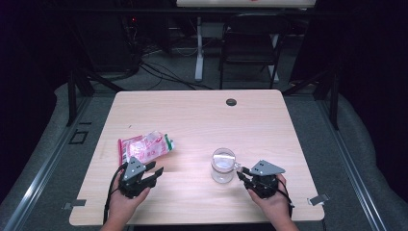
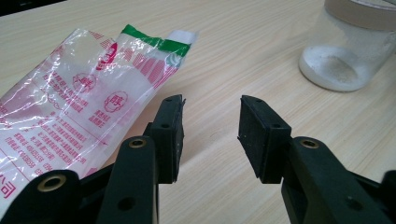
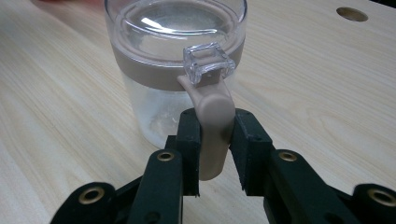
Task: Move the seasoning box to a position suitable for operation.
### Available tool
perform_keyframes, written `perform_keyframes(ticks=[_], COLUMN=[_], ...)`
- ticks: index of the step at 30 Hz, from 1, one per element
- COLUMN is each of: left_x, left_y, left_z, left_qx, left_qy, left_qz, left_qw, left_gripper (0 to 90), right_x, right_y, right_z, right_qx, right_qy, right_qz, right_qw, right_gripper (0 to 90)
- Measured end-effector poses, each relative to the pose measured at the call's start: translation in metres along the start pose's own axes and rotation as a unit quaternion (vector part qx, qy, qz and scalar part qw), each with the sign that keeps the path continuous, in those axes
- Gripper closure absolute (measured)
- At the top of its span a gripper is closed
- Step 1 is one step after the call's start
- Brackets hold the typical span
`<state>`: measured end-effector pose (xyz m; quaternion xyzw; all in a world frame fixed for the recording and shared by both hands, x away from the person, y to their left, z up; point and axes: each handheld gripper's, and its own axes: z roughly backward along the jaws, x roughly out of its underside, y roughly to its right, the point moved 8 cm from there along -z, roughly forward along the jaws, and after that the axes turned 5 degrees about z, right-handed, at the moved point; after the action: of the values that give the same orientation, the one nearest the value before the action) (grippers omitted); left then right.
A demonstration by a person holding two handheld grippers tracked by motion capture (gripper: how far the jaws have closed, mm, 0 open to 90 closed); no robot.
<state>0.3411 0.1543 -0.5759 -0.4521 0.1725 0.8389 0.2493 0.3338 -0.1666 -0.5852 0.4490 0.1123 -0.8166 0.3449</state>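
So far we have the right tool point(image 3: 212, 135) pinching the beige latch point(image 3: 212, 119) of the lidded jar point(image 1: 223, 166) at the counter's point(image 1: 202, 115) front right; lid unopened. Our left tool point(image 2: 210, 126) hovers spread beside the plastic packet point(image 2: 79, 102) (sealed, apparently), untouched.

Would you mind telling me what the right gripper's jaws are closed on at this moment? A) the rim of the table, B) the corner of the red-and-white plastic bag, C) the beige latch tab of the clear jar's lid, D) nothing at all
C: in the right gripper view the right gripper has its jaws pressed on either side of the beige latch tab that hangs from the lid of the clear jar.
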Motion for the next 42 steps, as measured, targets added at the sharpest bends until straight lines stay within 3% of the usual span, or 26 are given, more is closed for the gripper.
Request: perform_keyframes(ticks=[12, 19, 31, 40, 42], left_x=[-0.001, 0.0, 0.0, 0.001, 0.001], left_y=[0.005, 0.007, 0.009, 0.011, 0.013], left_z=[0.0, -0.001, -0.002, -0.003, -0.004], left_qx=[0.007, 0.009, 0.013, 0.016, 0.018], left_qy=[0.004, 0.001, 0.001, -0.001, 0.0], left_qz=[-0.005, -0.008, -0.012, -0.012, -0.012], left_qw=[1.0, 0.9999, 0.9998, 0.9998, 0.9998], left_gripper=[59.0, 58.3, 58.0, 57.7, 57.7], right_x=[0.0, 0.0, -0.001, 0.0, 0.0], right_y=[-0.006, -0.017, -0.039, -0.03, -0.025], right_z=[0.002, 0.003, 0.007, 0.004, 0.002], right_qx=[-0.018, -0.042, -0.102, -0.087, -0.077], right_qy=[0.002, 0.002, 0.005, 0.012, 0.013], right_qz=[0.004, 0.017, 0.061, 0.048, 0.033], right_qw=[0.9998, 0.999, 0.9929, 0.9949, 0.9964], right_gripper=[73.8, 73.8, 73.8, 73.4, 73.3])
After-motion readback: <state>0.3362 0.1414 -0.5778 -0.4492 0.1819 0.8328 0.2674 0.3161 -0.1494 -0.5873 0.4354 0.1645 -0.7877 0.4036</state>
